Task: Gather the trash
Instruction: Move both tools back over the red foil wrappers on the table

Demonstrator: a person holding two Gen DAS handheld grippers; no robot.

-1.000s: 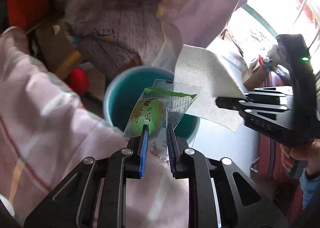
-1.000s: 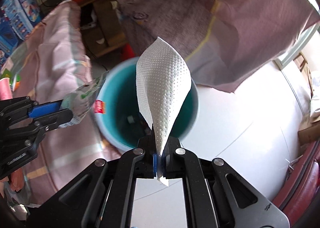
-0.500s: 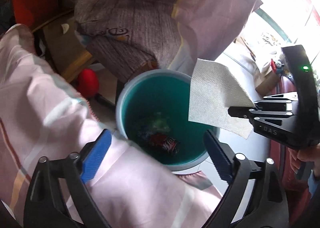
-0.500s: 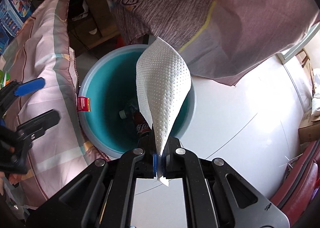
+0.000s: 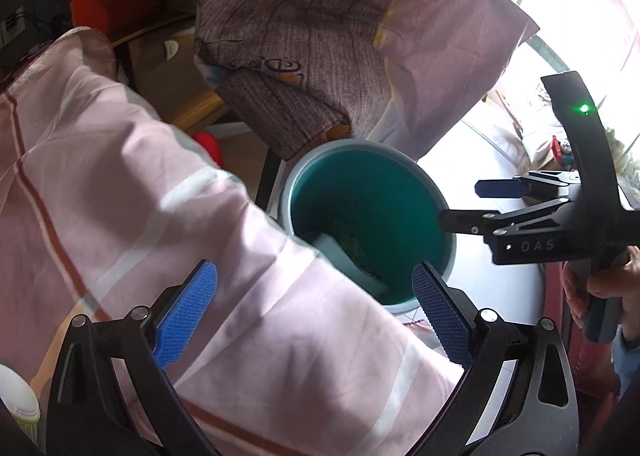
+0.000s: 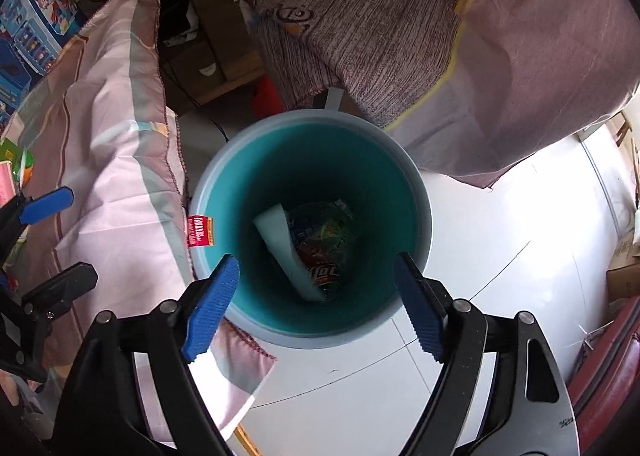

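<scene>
Since a second earlier, both the right gripper and left gripper had spread their jaws wide, empty; the white paper towel lay inside the teal plastic bin, so that drop looked done

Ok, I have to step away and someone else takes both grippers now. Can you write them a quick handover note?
Left gripper: open, empty, held over the pink striped bedsheet beside the bin.
Right gripper: open, empty, directly above the round teal plastic bin.
In the bin: the white paper towel, a green snack wrapper and a red drink bottle.
Done: both held pieces are in.
Left: look for more trash; none is clearly visible in these views.
</scene>
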